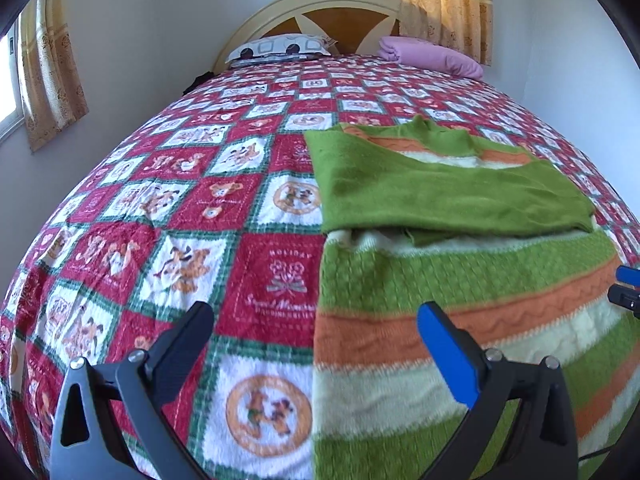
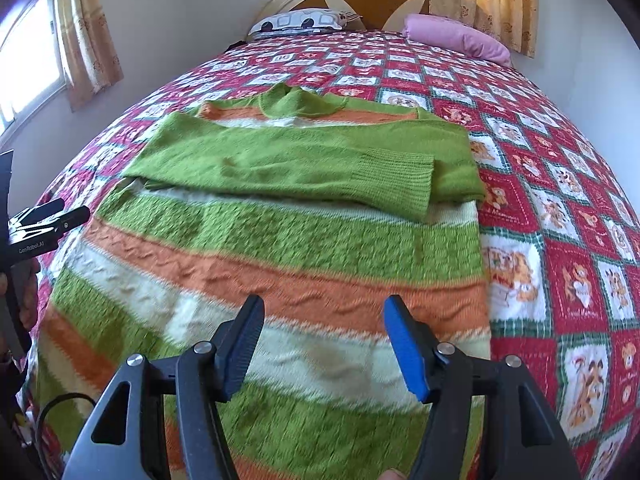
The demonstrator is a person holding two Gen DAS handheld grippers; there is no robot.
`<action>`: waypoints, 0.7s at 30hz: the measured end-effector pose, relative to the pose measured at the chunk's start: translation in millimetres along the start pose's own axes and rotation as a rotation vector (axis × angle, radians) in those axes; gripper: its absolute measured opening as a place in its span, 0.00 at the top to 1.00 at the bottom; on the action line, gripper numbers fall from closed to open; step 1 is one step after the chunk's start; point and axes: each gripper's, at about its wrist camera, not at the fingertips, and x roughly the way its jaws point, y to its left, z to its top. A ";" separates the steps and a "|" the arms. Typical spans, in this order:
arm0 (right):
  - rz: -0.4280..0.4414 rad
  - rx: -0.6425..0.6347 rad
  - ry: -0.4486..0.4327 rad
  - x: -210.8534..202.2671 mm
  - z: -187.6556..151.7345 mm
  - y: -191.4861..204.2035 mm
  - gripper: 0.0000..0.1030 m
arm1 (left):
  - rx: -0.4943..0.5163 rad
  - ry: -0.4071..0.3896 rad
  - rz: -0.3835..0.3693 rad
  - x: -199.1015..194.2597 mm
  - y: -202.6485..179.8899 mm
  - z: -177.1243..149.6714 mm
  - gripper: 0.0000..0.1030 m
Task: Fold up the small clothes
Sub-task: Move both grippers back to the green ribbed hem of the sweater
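A striped knit sweater [image 2: 280,280] in green, orange and cream lies flat on the bed, collar at the far end, both green sleeves [image 2: 304,168] folded across its chest. It also shows in the left wrist view [image 1: 460,320]. My left gripper [image 1: 316,316] is open and empty above the sweater's left edge. My right gripper [image 2: 324,308] is open and empty above the sweater's lower middle. The tip of the right gripper [image 1: 626,288] shows at the right edge of the left wrist view, and the left gripper [image 2: 44,220] shows at the left edge of the right wrist view.
The bed is covered by a red, white and green patchwork quilt [image 1: 160,216]. A patterned pillow [image 1: 280,48] and a pink pillow [image 1: 432,56] lie by the headboard [image 1: 320,8]. Walls and curtains surround the bed.
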 end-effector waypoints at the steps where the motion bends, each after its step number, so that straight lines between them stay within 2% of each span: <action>1: 0.001 -0.002 -0.001 -2.4 -2.0 1.7 0.39 | 0.000 -0.002 -0.004 -3.2 0.1 -1.5 0.00; 14: 0.023 -0.035 -0.018 -46.3 -32.9 23.6 0.39 | 0.047 -0.034 -0.049 -56.6 7.0 -38.6 0.00; 21: 0.029 -0.065 -0.007 -71.6 -62.6 39.0 0.38 | 0.066 -0.009 -0.069 -78.4 12.6 -68.5 0.00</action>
